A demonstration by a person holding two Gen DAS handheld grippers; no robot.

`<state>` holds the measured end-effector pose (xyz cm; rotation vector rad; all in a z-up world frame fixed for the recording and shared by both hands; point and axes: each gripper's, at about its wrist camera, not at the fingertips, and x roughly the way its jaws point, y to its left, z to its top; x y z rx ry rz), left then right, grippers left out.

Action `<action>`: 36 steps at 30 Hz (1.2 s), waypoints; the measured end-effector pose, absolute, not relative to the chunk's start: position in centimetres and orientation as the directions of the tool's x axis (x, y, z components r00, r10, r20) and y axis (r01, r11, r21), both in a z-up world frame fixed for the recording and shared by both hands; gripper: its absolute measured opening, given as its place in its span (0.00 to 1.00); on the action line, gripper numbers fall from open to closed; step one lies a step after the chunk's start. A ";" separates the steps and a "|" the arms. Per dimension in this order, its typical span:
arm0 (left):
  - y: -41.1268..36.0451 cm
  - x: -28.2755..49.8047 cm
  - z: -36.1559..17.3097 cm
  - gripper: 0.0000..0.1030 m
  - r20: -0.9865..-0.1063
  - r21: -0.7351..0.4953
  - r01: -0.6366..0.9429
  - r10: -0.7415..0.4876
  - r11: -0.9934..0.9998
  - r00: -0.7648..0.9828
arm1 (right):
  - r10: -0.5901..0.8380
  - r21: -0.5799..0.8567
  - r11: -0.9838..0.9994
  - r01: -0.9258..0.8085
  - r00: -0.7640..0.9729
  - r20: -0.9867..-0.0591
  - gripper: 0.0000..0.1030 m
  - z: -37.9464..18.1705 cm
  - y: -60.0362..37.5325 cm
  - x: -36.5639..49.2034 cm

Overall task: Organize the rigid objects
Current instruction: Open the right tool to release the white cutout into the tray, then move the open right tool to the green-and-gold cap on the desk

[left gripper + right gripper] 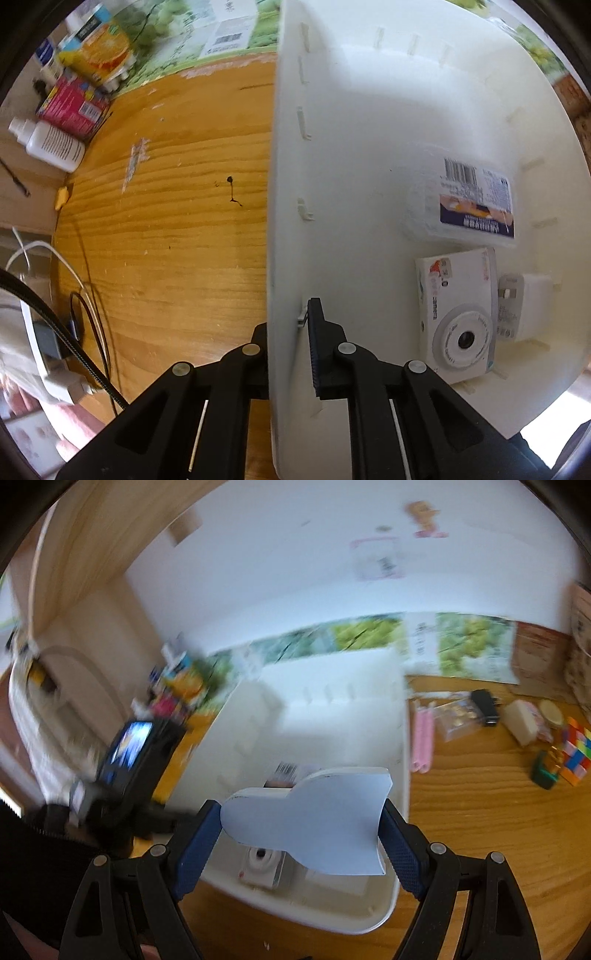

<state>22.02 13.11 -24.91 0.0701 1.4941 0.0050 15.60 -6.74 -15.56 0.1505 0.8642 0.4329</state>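
Note:
A white plastic bin [369,110] stands on the wooden table [166,240]. My left gripper [286,321] points down and is shut on the bin's side wall, one finger inside and one outside. In the bin lie a white toy camera box [458,317], a white plug adapter [517,310] and a clear pack with a barcode label [465,206]. My right gripper [301,819] is shut on a flat pale blue rocket-shaped piece [314,823], held by its blue pads [199,834] above the near end of the bin [384,912]. The camera box [260,867] shows beneath it.
Right of the bin lie a pink item [423,734], a clear box [454,716], a black charger [485,705], a white block [522,720] and a colour cube [576,749]. At the back left are cartons [103,55], a red box [74,107] and a white bottle [51,144]. Cables [74,295] trail at the left.

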 end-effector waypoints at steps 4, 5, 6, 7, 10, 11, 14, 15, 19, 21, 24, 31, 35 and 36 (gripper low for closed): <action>13.3 22.2 -25.0 0.14 -0.995 0.057 -0.018 0.058 0.998 0.077 | 0.471 0.301 0.875 -0.380 0.519 -0.713 0.82 -15.9 -6.7 15.6; 13.3 22.2 -25.0 0.14 -0.995 0.062 -0.032 0.064 0.998 0.080 | 0.481 0.298 0.867 -0.398 0.516 -0.709 0.82 -15.8 -7.0 15.7; 13.5 22.0 -24.8 0.14 -0.994 0.067 -0.038 0.070 0.997 0.085 | 0.488 0.297 0.863 -0.409 0.519 -0.702 0.82 -15.6 -7.3 15.6; 13.5 22.0 -24.8 0.14 -0.993 0.070 -0.041 0.074 0.997 0.092 | 0.499 0.297 0.856 -0.423 0.522 -0.692 0.82 -15.4 -7.7 15.7; 13.3 21.8 -24.7 0.14 -0.989 0.088 -0.047 0.092 0.995 0.115 | 0.517 0.291 0.845 -0.449 0.545 -0.660 0.84 -14.7 -9.0 16.0; 13.3 21.6 -24.6 0.15 -0.988 0.089 -0.055 0.095 0.995 0.120 | 0.522 0.289 0.842 -0.456 0.552 -0.650 0.84 -14.4 -9.4 16.1; 12.5 21.3 -24.2 0.15 -0.987 0.094 -0.066 0.102 0.993 0.127 | 0.527 0.264 0.838 -0.478 0.584 -0.617 0.84 -13.7 -10.5 16.3; 12.2 21.0 -24.0 0.17 -0.986 0.102 -0.056 0.108 0.993 0.128 | 0.523 0.249 0.840 -0.482 0.597 -0.608 0.84 -13.4 -10.9 16.3; 11.7 20.8 -23.7 0.18 -0.981 0.133 -0.026 0.135 0.991 0.139 | 0.504 0.192 0.849 -0.492 0.647 -0.572 0.84 -12.7 -12.6 16.1; 11.6 20.7 -23.6 0.18 -0.981 0.134 -0.044 0.139 0.990 0.138 | 0.496 0.169 0.856 -0.489 0.682 -0.537 0.84 -12.3 -13.9 15.7; 11.3 20.6 -23.6 0.18 -0.978 0.142 -0.048 0.147 0.989 0.147 | 0.469 0.142 0.874 -0.465 0.729 -0.498 0.84 -11.9 -15.9 15.4; 10.8 19.9 -23.4 0.19 -0.970 0.168 -0.063 0.177 0.984 0.168 | 0.387 0.137 0.920 -0.367 0.800 -0.459 0.84 -11.4 -21.2 15.0; 10.8 19.4 -23.2 0.19 -0.968 0.164 -0.072 0.175 0.984 0.180 | 0.328 0.128 0.944 -0.304 0.823 -0.464 0.85 -11.7 -23.7 15.0; 10.7 19.2 -23.2 0.19 -0.967 0.167 -0.068 0.177 0.984 0.184 | 0.310 0.127 0.950 -0.284 0.827 -0.469 0.86 -12.0 -24.3 15.0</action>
